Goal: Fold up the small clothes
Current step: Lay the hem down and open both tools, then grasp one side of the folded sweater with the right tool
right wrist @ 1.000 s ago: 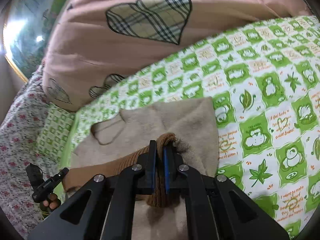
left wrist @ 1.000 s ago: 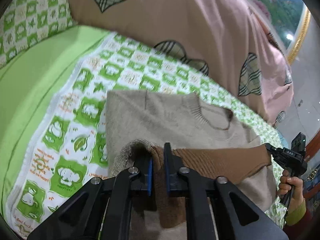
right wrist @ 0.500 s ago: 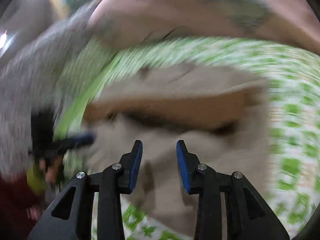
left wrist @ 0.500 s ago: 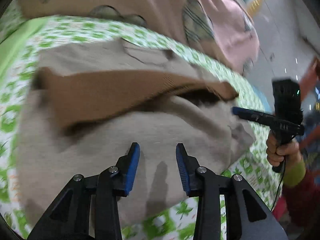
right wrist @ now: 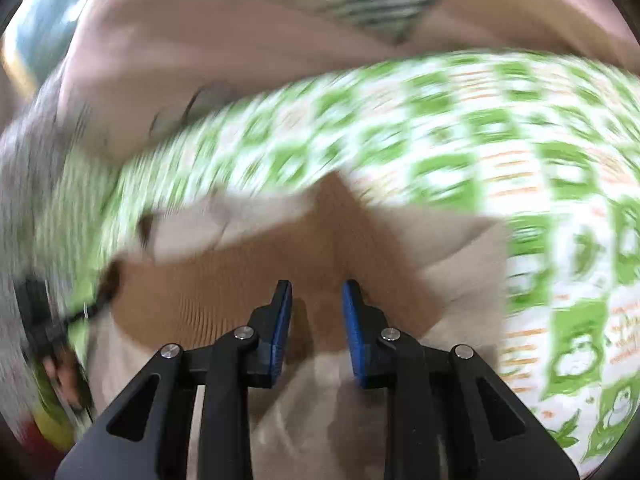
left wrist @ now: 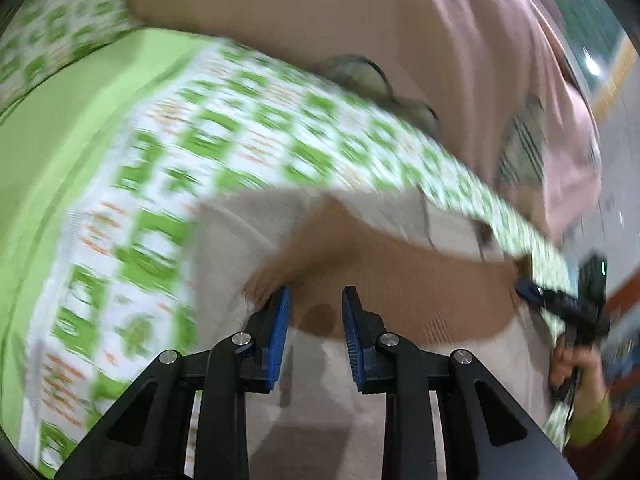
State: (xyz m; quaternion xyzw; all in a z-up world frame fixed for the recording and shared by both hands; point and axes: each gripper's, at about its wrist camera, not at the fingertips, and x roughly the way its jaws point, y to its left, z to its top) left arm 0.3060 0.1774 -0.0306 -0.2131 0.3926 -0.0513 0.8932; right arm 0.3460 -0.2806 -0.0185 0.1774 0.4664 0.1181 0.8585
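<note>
A small beige sweater (left wrist: pixel 320 392) with a brown band (left wrist: pixel 420 292) folded across it lies on a green-and-white patterned sheet (left wrist: pixel 180 184). My left gripper (left wrist: pixel 316 304) is open and empty, its blue pads just over the band's left end. In the right wrist view the same sweater (right wrist: pixel 320 412) and brown band (right wrist: pixel 248 280) lie below my right gripper (right wrist: pixel 316 300), which is open and empty over the band's right part. The right gripper also shows at the far right of the left wrist view (left wrist: pixel 560 304). Both views are motion-blurred.
A pink quilt with plaid heart patches (left wrist: pixel 400 40) is heaped along the far side of the bed (right wrist: pixel 240 40). A plain green sheet area (left wrist: pixel 60 140) lies to the left. A hand (left wrist: pixel 576 364) holds the other gripper's handle.
Both grippers let go of the brown band and opened. They pulled back, then swung forward again over the folded sweater, which now lies flat.
</note>
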